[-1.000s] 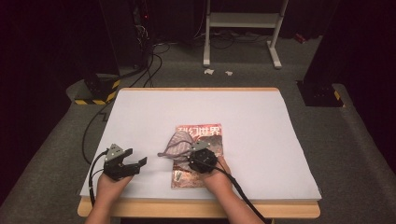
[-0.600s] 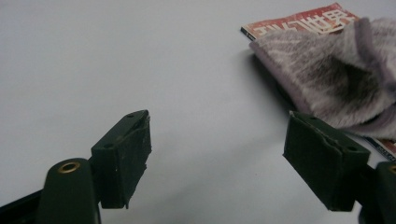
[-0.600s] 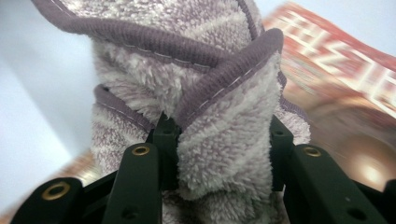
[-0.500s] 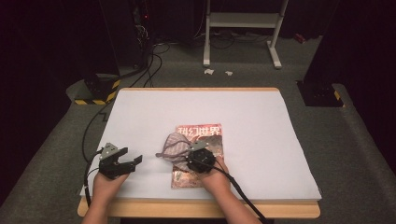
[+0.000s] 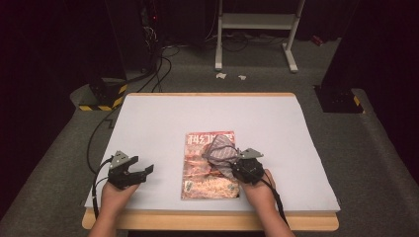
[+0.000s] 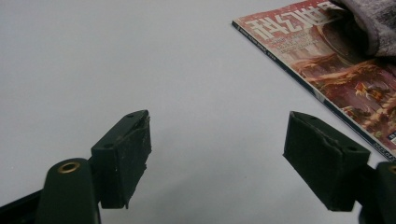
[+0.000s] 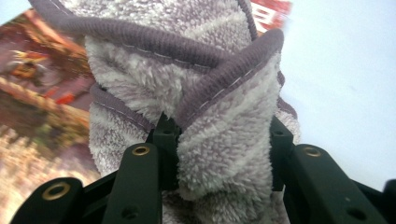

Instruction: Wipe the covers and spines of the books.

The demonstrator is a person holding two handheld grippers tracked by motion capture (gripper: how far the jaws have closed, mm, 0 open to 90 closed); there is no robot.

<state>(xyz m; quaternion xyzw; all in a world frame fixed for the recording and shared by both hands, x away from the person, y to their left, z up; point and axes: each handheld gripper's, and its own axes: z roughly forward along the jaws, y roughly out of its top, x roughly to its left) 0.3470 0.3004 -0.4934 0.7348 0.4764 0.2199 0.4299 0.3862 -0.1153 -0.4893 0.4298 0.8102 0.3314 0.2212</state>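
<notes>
While the right tool (image 5: pixel 236 165) clenches the fluffy cloth (image 5: pixel 221 154) over the magazine (image 5: pixel 209 165), press lightly and wipe evenly; the left tool (image 5: pixel 141 173) rests released on the desk (image 5: pixel 163 123).

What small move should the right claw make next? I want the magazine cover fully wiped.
Probably drag the cloth down the magazine toward its lower edge. The right claw grips the bunched cloth over the cover's upper right part, so the lower cover looks unwiped.
</notes>
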